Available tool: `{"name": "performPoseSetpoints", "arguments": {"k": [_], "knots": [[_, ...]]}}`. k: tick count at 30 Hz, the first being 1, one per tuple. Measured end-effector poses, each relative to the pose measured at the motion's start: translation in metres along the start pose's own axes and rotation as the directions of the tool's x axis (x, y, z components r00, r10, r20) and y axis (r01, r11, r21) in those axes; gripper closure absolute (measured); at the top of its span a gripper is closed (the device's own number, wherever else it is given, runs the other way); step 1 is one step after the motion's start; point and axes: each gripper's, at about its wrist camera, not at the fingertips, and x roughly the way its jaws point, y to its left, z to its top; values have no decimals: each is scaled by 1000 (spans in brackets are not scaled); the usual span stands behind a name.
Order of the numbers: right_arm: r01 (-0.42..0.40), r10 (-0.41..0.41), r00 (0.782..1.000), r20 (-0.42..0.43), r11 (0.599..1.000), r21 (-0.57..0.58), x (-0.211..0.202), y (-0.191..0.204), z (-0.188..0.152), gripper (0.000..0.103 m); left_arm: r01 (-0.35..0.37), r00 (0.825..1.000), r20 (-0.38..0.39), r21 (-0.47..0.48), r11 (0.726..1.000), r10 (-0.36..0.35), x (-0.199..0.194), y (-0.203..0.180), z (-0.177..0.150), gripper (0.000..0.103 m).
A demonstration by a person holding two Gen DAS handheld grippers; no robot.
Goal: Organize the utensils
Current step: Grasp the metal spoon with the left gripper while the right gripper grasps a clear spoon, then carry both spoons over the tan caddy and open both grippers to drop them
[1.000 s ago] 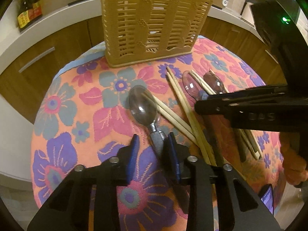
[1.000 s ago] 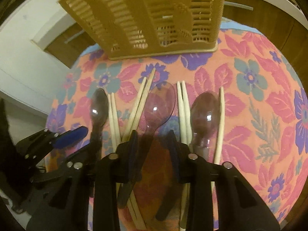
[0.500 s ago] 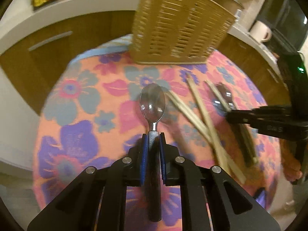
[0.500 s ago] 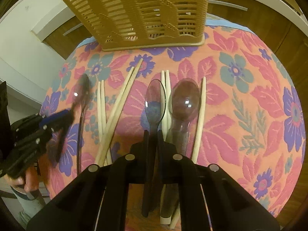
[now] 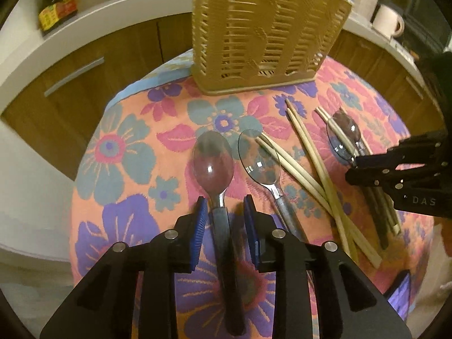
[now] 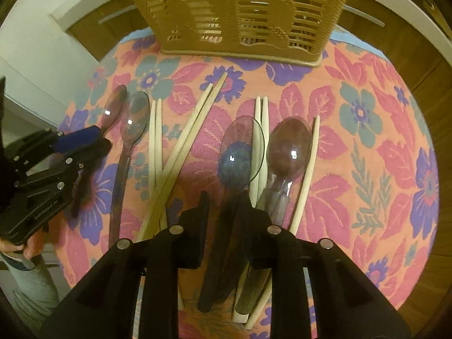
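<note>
Down at the bottom centre of the left wrist view, the left gripper [image 5: 223, 214] is opening, its blue pads standing clear on either side of a pinkish spoon [image 5: 213, 163] whose handle is running down between them without being pinched. Just right of it a clear spoon [image 5: 259, 159] is lying on the floral cloth [image 5: 118, 152], its bowl touching a pair of chopsticks [image 5: 288, 166] that is crossing under a second pair [image 5: 316, 158] — a tangle sitting close against that spoon's right side. The tan slotted basket [image 5: 262, 28] is standing upright at the top centre, apart from all the utensils. At the bottom centre of the right wrist view, the right gripper [image 6: 227, 203] is likewise opening, with the dark handle of a bluish spoon [image 6: 240, 152] between its jaws and not clamped; a chopstick pair [image 6: 261, 107] is lying partly under that bowl, and a reddish spoon [image 6: 288, 147] is resting just beside it, with a lone chopstick [image 6: 309, 161] along its right edge. A white mug [image 5: 388, 21] is sitting on the counter at the upper right of the left wrist view.
</note>
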Motion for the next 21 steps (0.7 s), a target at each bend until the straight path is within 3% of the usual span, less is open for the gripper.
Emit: {"name": "performPoseSetpoints", "arguments": {"k": [2, 3, 5, 8, 11, 13, 16, 21], "knots": [[44, -44, 999, 0, 999, -23, 5, 12, 5, 89, -32, 999, -6, 28, 999, 32, 1, -5, 1, 81], [60, -60, 998, 6, 998, -37, 5, 16, 6, 94, -62, 998, -1, 43, 997, 62, 1, -7, 1, 93], [84, -82, 996, 31, 994, -67, 6, 24, 7, 94, -86, 996, 13, 54, 995, 85, 1, -10, 0, 94], [29, -23, 996, 90, 997, -66, -5, 28, 7, 95, -50, 997, 60, 22, 999, 48, -10, -5, 0, 94], [10, 5, 983, 186, 997, -81, -32, 29, 8, 95, 15, 986, 168, -19, 1000, -12, -42, 5, 7, 94], [-13, 38, 965, 260, 995, -98, -58, 29, 12, 95, 59, 968, 246, -31, 998, -49, -64, 9, 15, 94], [-21, 65, 923, 379, 992, -121, -97, 26, 20, 95, 101, 918, 388, -26, 995, -83, -103, 10, 38, 94], [-23, 84, 819, 568, 993, -114, -151, 7, 47, 95, 141, 835, 540, -20, 990, -108, -134, 3, 90, 94]]}}
